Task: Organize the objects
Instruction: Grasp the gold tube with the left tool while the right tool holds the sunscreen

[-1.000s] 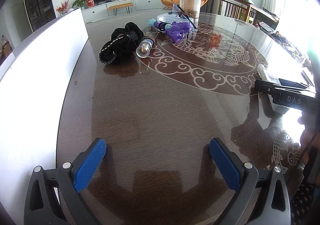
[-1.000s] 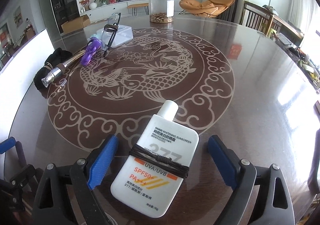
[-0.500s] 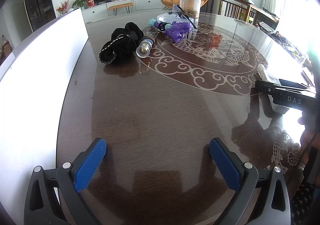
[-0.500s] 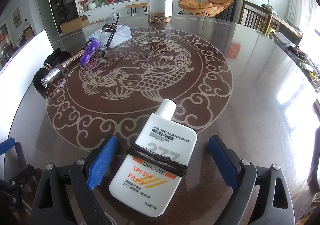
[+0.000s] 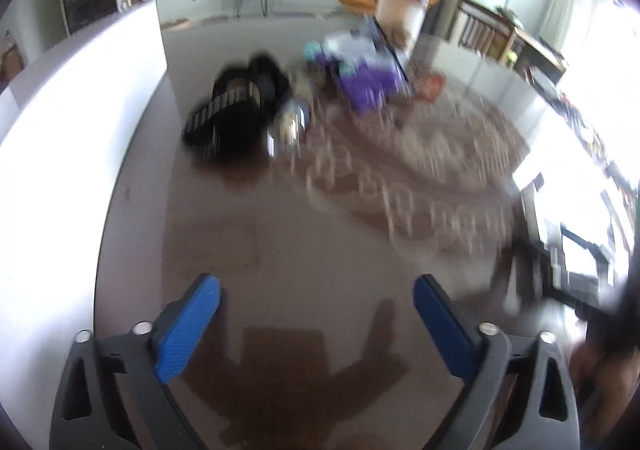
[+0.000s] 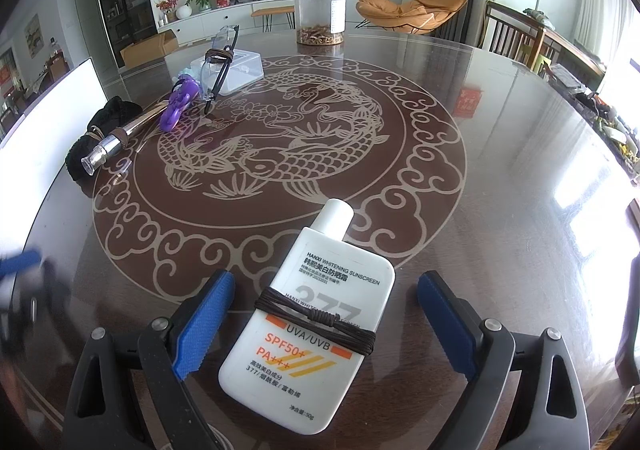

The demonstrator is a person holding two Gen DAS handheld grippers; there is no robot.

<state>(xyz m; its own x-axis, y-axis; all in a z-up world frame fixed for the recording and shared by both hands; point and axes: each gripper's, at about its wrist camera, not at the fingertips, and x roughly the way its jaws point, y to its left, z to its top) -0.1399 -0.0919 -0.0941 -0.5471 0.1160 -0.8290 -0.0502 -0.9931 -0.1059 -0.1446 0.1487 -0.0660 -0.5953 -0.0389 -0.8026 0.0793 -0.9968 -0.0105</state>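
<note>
1. Right gripper (image 6: 324, 304): jaws spread wide, pointing steeply down at the table (image 6: 500, 178). The pads stand clear on either side of the sunscreen bottle (image 6: 316, 330) and do not press it.
2. Sunscreen bottle: white, lying flat on the glossy dark tabletop between the right gripper's blue pads, cap pointing away toward the carp design; a dark cord (image 6: 316, 316) is wound around its middle.
3. Left gripper (image 5: 316, 324): jaws wide but closing, with only bare table between them; this view is smeared by motion blur.
4. Far cluster, well apart from the bottle: a black fabric item (image 6: 96, 130), a metallic tube (image 6: 120, 138) resting against it, a purple item (image 6: 180, 108), and clear glasses (image 6: 218, 62) leaning on a white box (image 6: 240, 68).
5. Clear jar (image 6: 319, 12): upright at the far edge of the table.
</note>
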